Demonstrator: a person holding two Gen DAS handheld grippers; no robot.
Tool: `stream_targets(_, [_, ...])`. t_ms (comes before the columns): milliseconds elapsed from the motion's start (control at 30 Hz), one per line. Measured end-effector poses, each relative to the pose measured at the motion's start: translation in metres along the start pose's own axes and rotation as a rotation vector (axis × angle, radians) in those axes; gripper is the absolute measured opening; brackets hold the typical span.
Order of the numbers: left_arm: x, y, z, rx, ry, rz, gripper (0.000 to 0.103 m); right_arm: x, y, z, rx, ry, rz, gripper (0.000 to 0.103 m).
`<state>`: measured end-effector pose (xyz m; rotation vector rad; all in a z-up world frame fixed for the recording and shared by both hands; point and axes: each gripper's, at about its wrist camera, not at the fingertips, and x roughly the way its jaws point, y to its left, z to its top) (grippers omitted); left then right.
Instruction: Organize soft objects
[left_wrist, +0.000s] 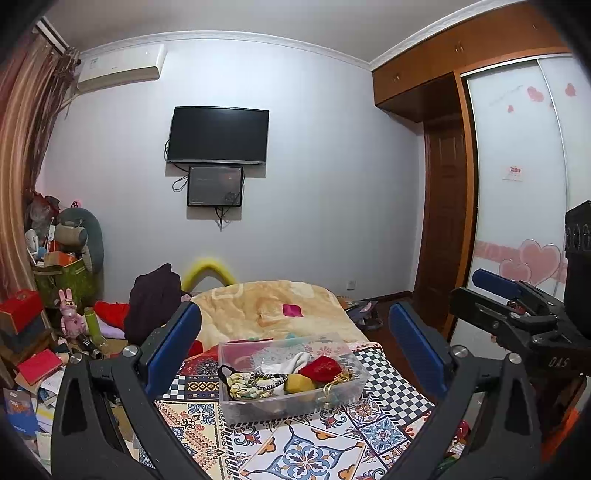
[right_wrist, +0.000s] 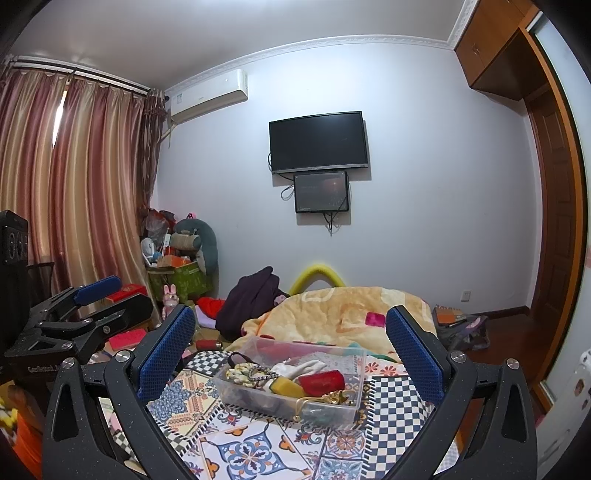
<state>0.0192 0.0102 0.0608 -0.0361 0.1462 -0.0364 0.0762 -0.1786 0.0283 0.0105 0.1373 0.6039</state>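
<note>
A clear plastic box (left_wrist: 332, 400) (right_wrist: 343, 406) stands on a patterned mat (left_wrist: 306, 446) (right_wrist: 255, 446). It holds a red pouch (left_wrist: 320, 367) (right_wrist: 321, 381), a yellow pouch (left_wrist: 298, 384) (right_wrist: 286, 387), a white cloth (left_wrist: 291, 363) (right_wrist: 303, 368), a patterned scrunchie (left_wrist: 242, 386) (right_wrist: 238, 371) and a dark bead bracelet (left_wrist: 267, 380) (right_wrist: 262, 374). My left gripper (left_wrist: 295, 345) is open and empty, above and short of the box. My right gripper (right_wrist: 291, 341) is open and empty, also short of the box. Each gripper shows at the side of the other's view: the right one (left_wrist: 517, 310), the left one (right_wrist: 74, 314).
A beige blanket (left_wrist: 266, 306) (right_wrist: 343, 310) with a small pink item (left_wrist: 292, 310) (right_wrist: 375, 318) lies behind the box. A dark garment (left_wrist: 153, 302) (right_wrist: 251, 299) and cluttered boxes and toys (left_wrist: 62, 280) (right_wrist: 177, 266) are at the left. A wardrobe (left_wrist: 517, 184) stands at the right.
</note>
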Motion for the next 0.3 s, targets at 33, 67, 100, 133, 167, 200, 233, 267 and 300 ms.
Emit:
stream_targets(33, [-0.0004, -0.0012, -0.0004, 0.004, -0.001, 0.001, 0.103, 0.0000, -0.0002, 0.0002, -0.001, 0.001, 0.000, 0.103])
stream_targets(67, [-0.0007, -0.0019, -0.0005, 0.009, -0.003, 0.002, 0.103, 0.0003, 0.0004, 0.0000, -0.001, 0.001, 0.000, 0.103])
stream_targets(100, [-0.0006, -0.0024, -0.0008, 0.013, -0.004, 0.006, 0.103, 0.0004, 0.0005, 0.0001, -0.002, 0.001, 0.000, 0.103])
stream_targets(133, [-0.0006, -0.0028, -0.0017, 0.013, -0.002, 0.005, 0.103, 0.0005, 0.0005, 0.0000, -0.001, 0.001, -0.001, 0.103])
stream_targets(167, [0.0001, -0.0024, -0.0022, 0.012, 0.002, 0.001, 0.103, 0.0005, 0.0003, 0.0000, -0.001, 0.001, 0.000, 0.103])
stream_targets(200, [0.0003, -0.0024, -0.0025, 0.010, 0.005, -0.003, 0.103, 0.0007, 0.0003, 0.0000, 0.000, 0.002, 0.000, 0.103])
stream_targets(233, [0.0005, -0.0026, -0.0030, 0.010, 0.006, -0.002, 0.103, 0.0007, 0.0003, -0.0001, 0.000, 0.002, -0.001, 0.103])
stream_targets(267, [0.0008, -0.0027, -0.0034, 0.011, 0.007, 0.000, 0.103, 0.0012, 0.0005, -0.0003, 0.001, 0.004, -0.002, 0.103])
stream_targets(300, [0.0015, -0.0025, -0.0039, 0.013, 0.009, 0.004, 0.103, 0.0018, 0.0004, -0.0007, 0.002, 0.006, -0.002, 0.103])
